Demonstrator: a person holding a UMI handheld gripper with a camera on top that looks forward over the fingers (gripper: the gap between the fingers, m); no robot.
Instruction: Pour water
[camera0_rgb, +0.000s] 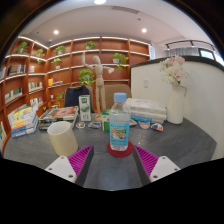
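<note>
A clear plastic water bottle (120, 124) with a blue cap, a blue label and a red base stands upright on the grey table (185, 140), just ahead of my fingers and midway between them. A pale yellow cup (62, 137) stands on the table to the left of the bottle, beside my left finger. My gripper (113, 160) is open, its magenta pads (80, 158) spread wide, with nothing between them; the bottle's base lies just beyond the fingertips.
Behind the bottle lie small boxes and a white tray (146, 110). A white vase of flowers (176, 98) stands at the right. Wooden shelves (60, 65) with plants, books and a wooden mannequin (97, 75) line the back wall.
</note>
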